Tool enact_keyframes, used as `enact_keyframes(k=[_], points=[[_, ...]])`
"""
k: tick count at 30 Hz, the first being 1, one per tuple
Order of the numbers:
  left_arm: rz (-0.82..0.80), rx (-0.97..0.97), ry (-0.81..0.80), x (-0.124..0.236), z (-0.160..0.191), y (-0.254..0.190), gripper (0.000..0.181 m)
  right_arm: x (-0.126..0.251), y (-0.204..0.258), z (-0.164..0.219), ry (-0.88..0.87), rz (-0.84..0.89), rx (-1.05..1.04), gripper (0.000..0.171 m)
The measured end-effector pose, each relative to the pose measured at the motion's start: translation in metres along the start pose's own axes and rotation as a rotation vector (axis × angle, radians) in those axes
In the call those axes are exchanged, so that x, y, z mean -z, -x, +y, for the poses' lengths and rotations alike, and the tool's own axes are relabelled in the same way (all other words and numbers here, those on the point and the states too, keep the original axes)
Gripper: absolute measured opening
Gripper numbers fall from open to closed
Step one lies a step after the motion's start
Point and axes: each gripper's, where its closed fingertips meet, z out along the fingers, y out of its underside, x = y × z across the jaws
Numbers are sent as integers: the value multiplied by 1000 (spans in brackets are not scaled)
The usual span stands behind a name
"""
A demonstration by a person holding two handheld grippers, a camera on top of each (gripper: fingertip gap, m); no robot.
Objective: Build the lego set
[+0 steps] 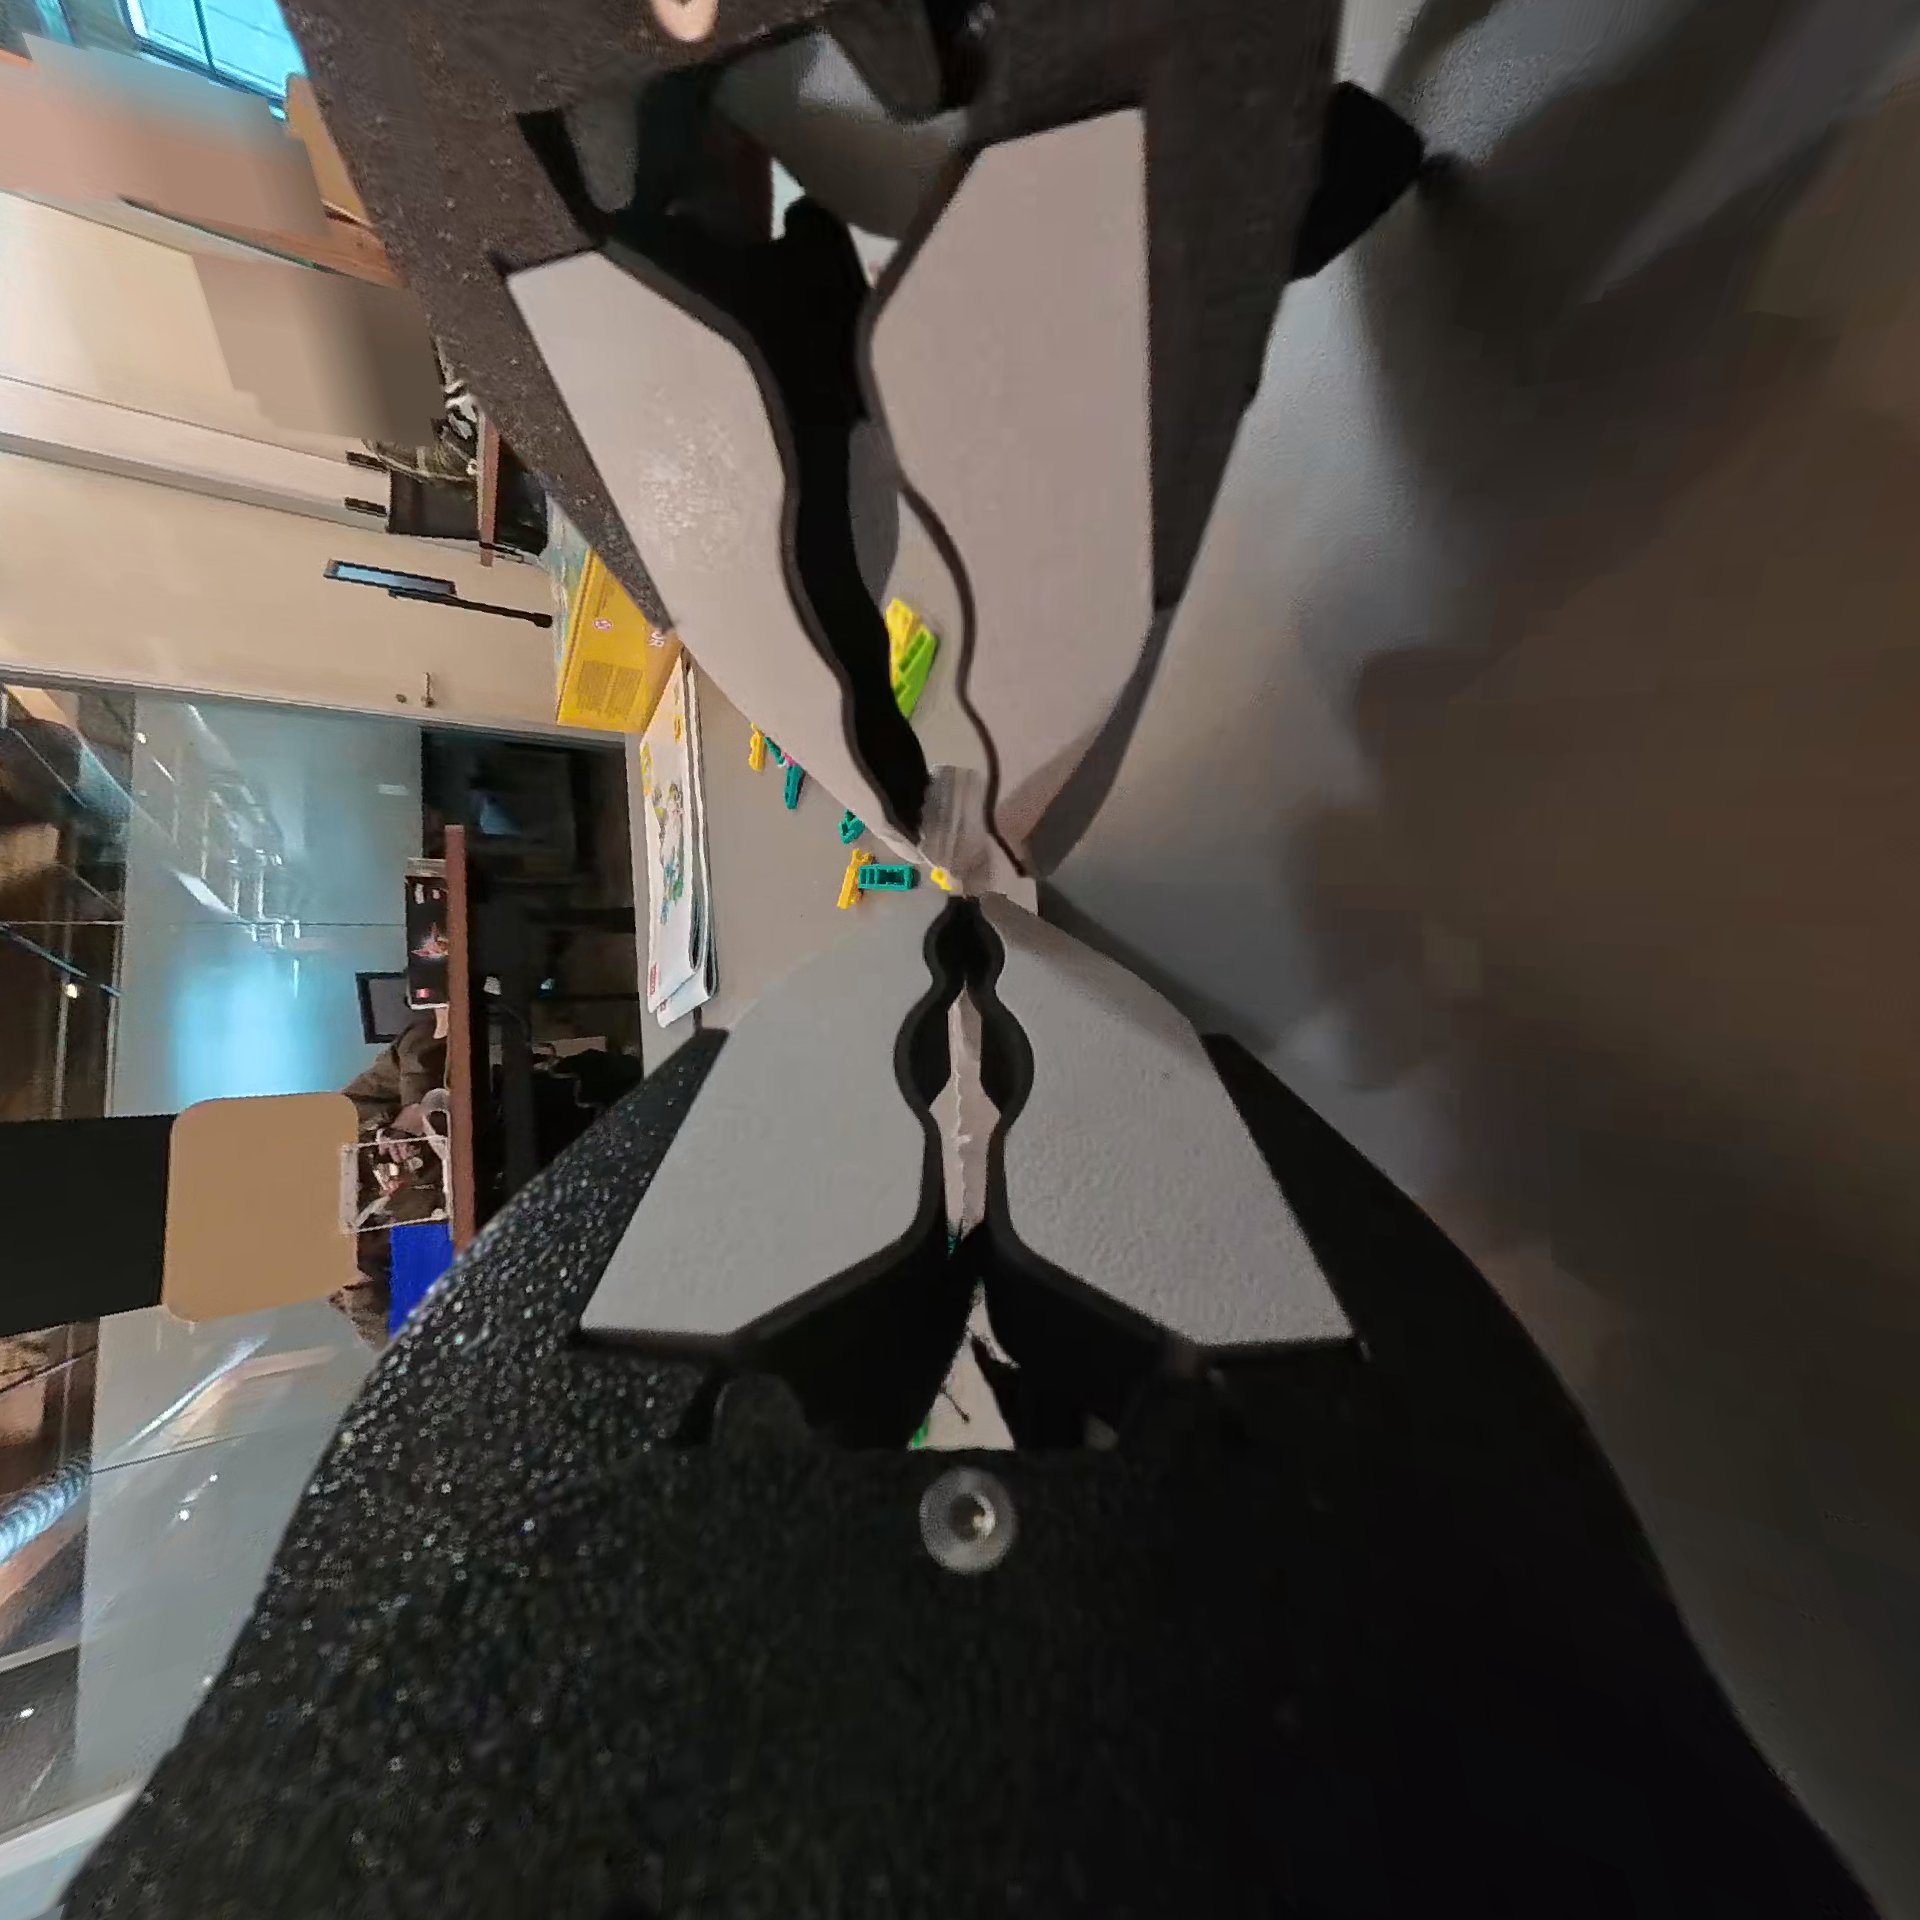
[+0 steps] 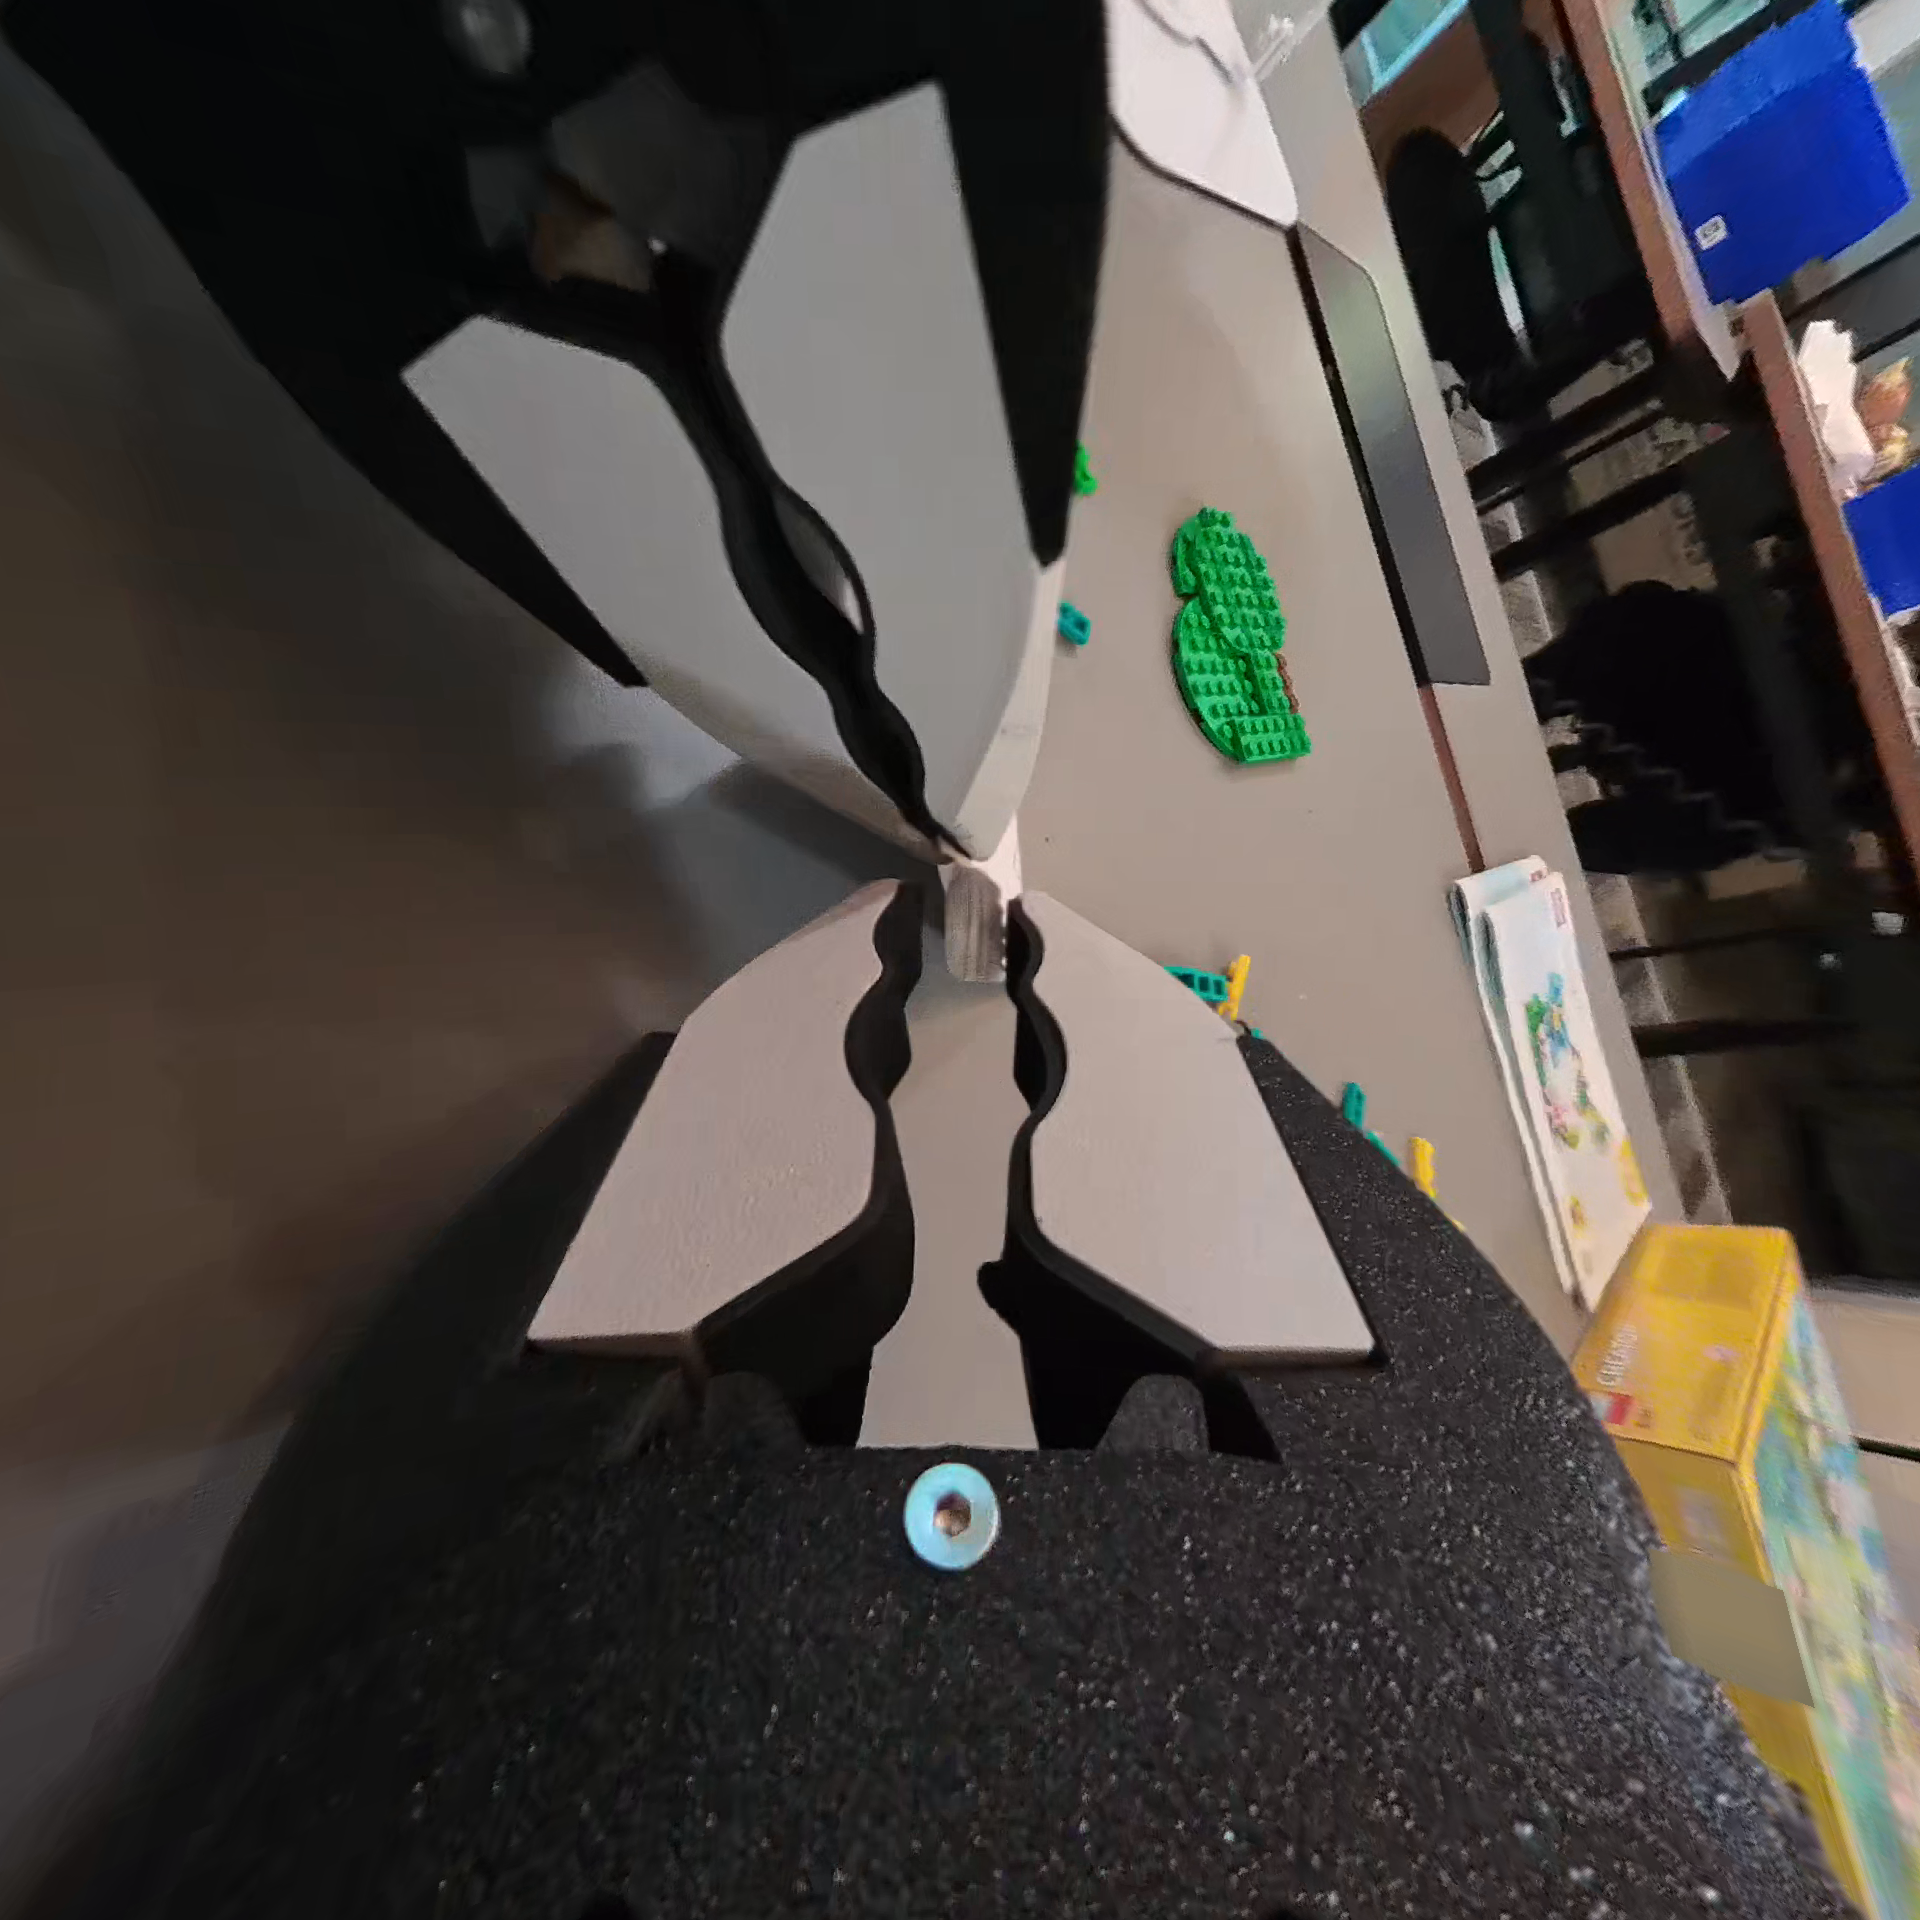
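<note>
Pinches one end of a small pale piece (image 1: 951,821) with the left gripper (image 1: 964,920), tips nearly closed on it. Cannot tell whether brick or wrapping. Meets tip to tip with the right gripper (image 2: 966,902), likewise clamped on that piece, so holds it between both above the grey table (image 2: 1143,831), long axis seemingly along the two claws' shared line. Calls, probably, for a straight pull apart or a press together. Leaves the green plate build (image 2: 1236,644) well apart, off to the right, with loose teal and yellow bricks (image 1: 878,878) nearer.
</note>
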Motion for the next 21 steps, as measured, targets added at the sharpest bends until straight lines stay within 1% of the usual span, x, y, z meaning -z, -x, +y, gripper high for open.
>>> enact_keyframes(k=[2,4,10,15,17,21], points=[[11,26,2,0,2,0,0,-1,1,1,23,2,19,14],[22,55,1,0,2,0,0,0,0,0,27,15,45,1],[46,188,-8,0,3,4,0,0,-5,-1,30,95,139,0],[135,370,-59,2,1,4,0,2,-6,-4,28,196,357,0],[131,366,-60,2,2,4,0,2,-7,-5,29,214,368,0],[119,320,-38,1,3,1,0,0,-5,-3,26,198,333,2]])
